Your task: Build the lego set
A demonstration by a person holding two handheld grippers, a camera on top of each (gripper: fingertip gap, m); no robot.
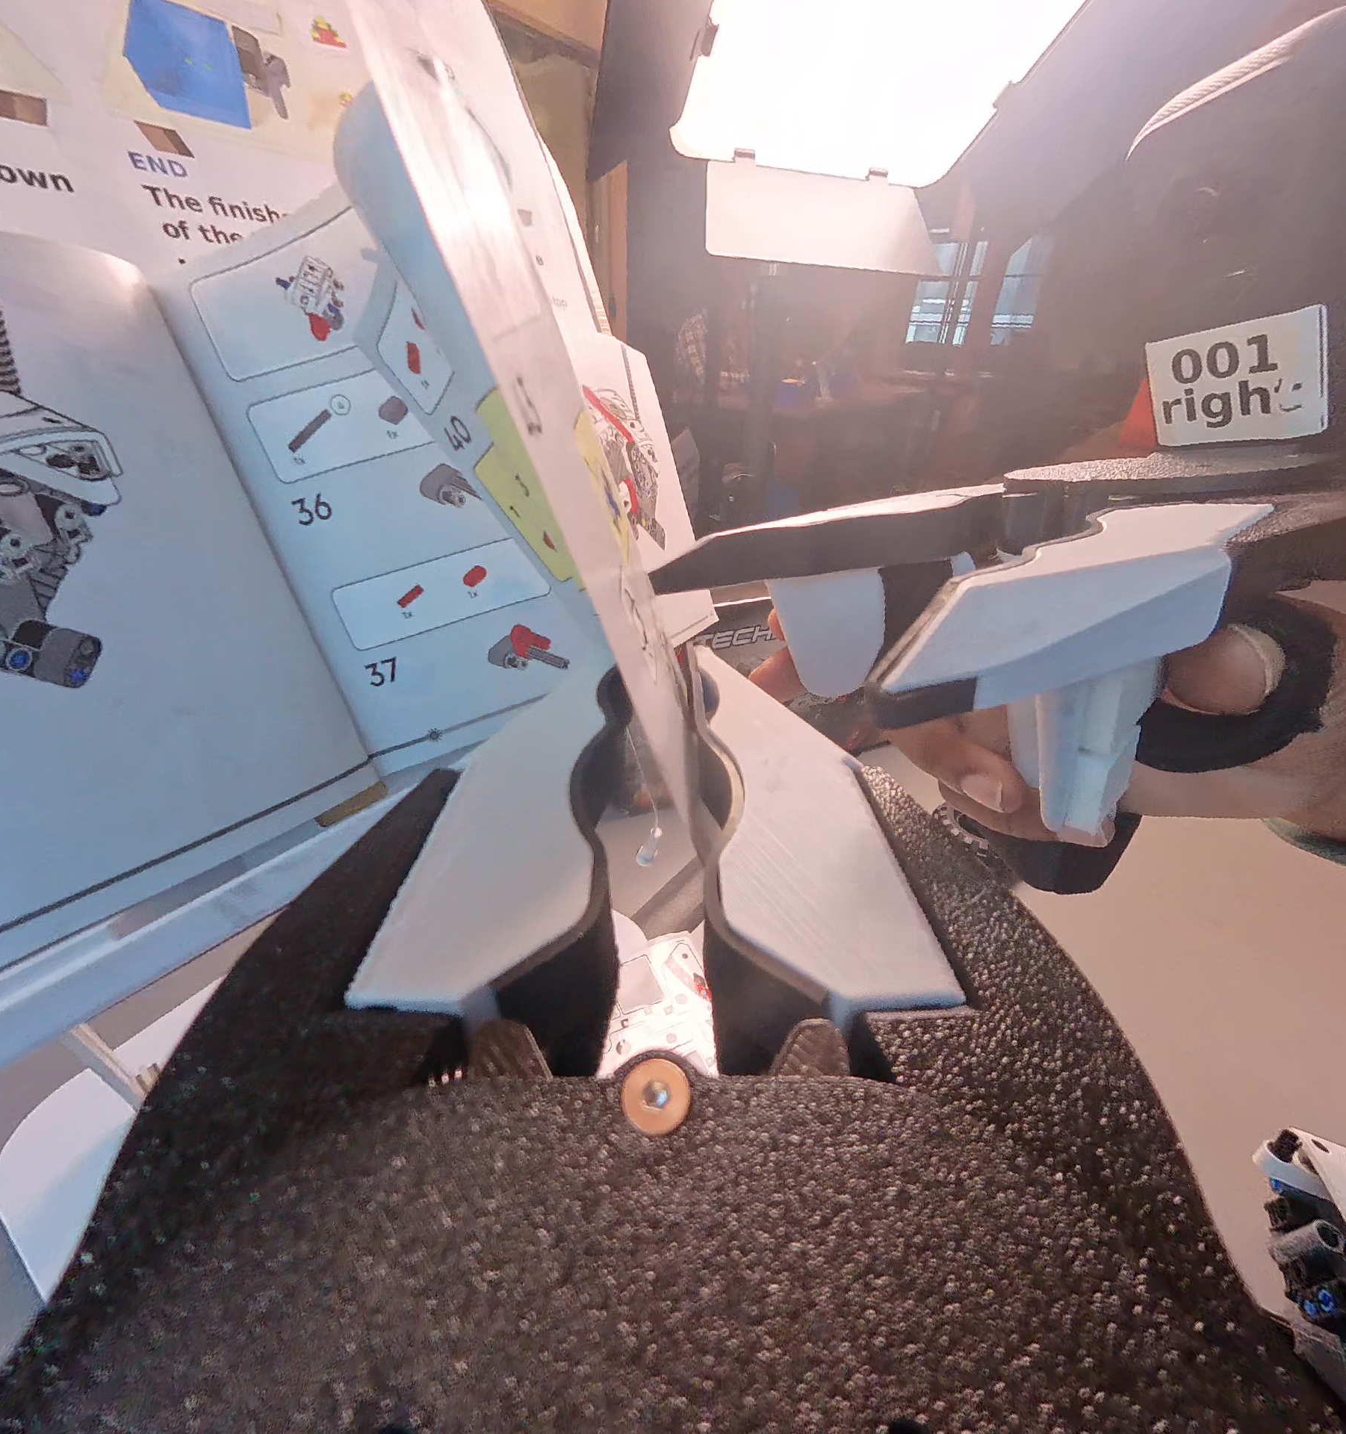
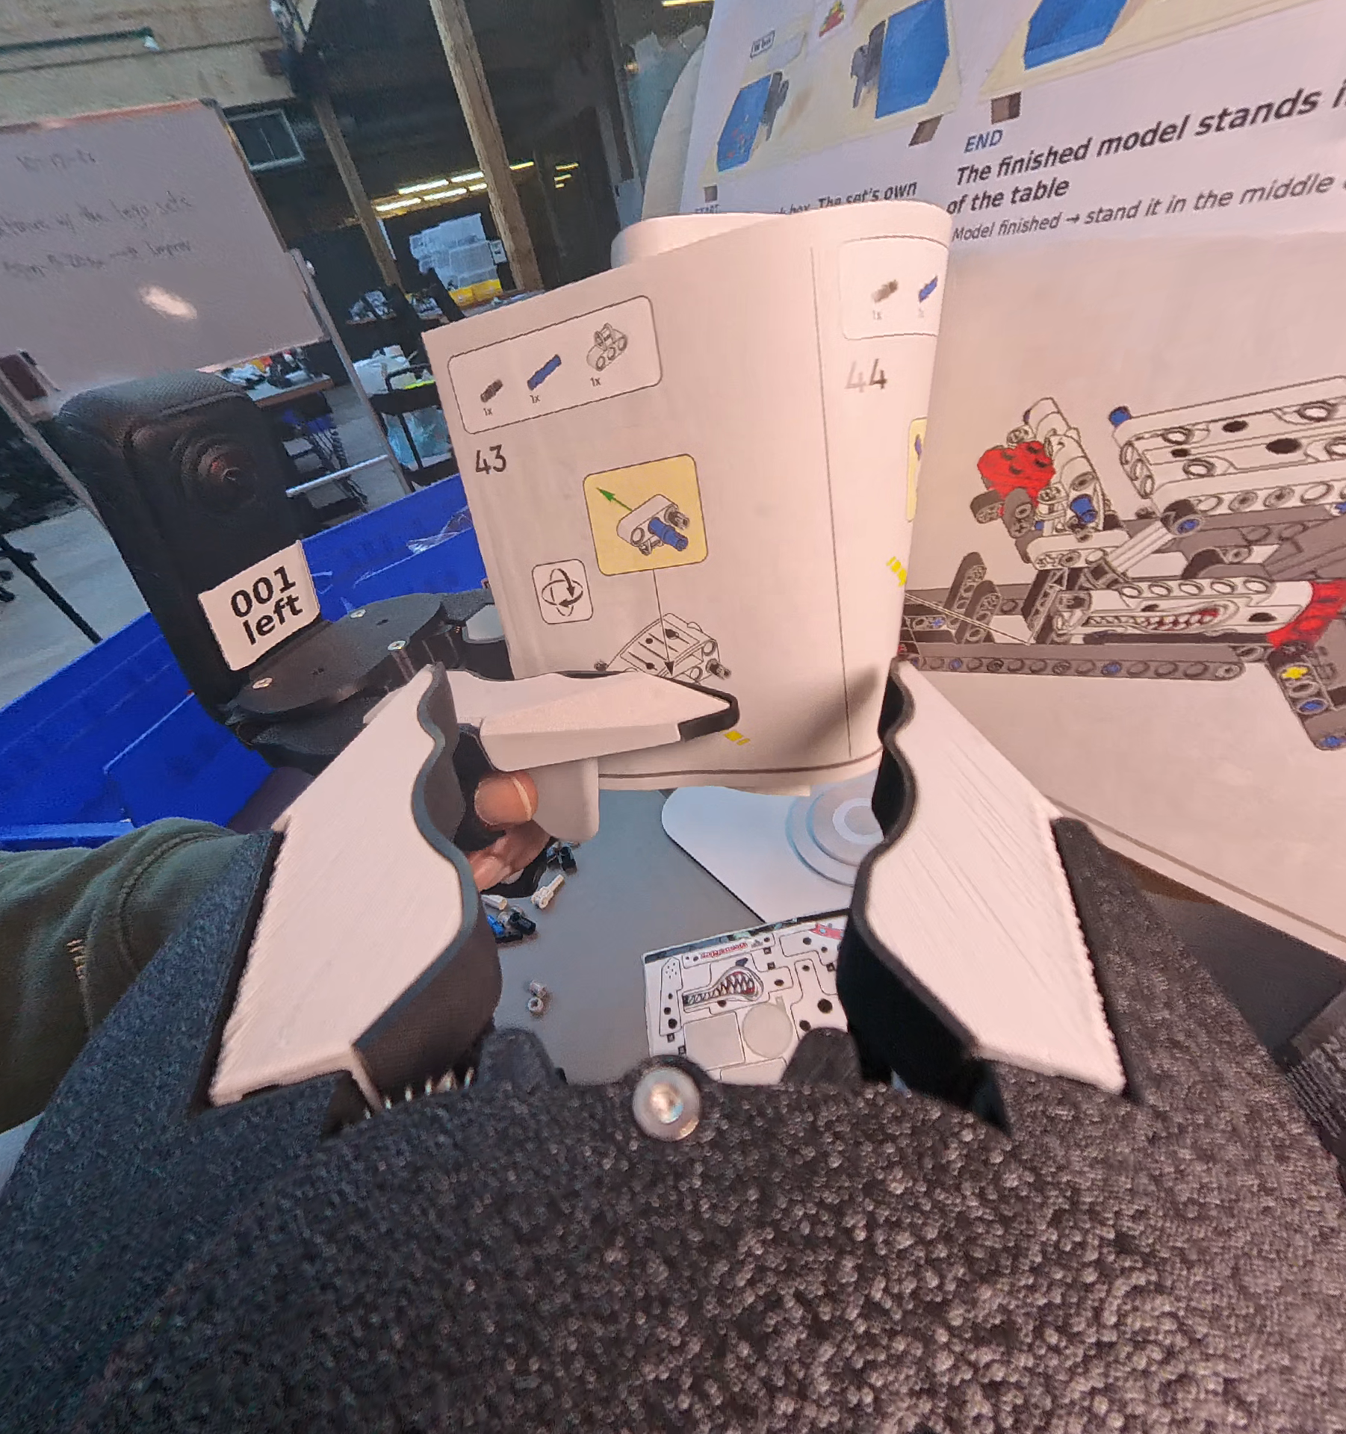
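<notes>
The Lego instruction booklet [image 1: 189, 621] stands open on a stand in front of me; it also shows in the right wrist view [image 2: 1159, 776]. One page [image 1: 491, 326] is lifted and curls away from the spread [image 2: 678, 504]. My left gripper [image 1: 658, 683] is shut on the lower edge of that page. My right gripper [image 2: 666, 683] is open and wide, with the curled page ahead between its fingers. In the left wrist view one dark tip of the right gripper [image 1: 771, 636] touches the page. A partly built grey, white and black model [image 1: 1329, 1226] sits at the lower right.
A sticker sheet [image 2: 740, 1001] and a few small loose pins [image 2: 515, 916] lie on the grey table below the page. The white stand base [image 2: 740, 846] sits behind them. A blue bin [image 2: 189, 714] stands at the left. A printed poster [image 2: 1120, 116] stands behind the booklet. Left and right tips are no more than a few centimetres apart.
</notes>
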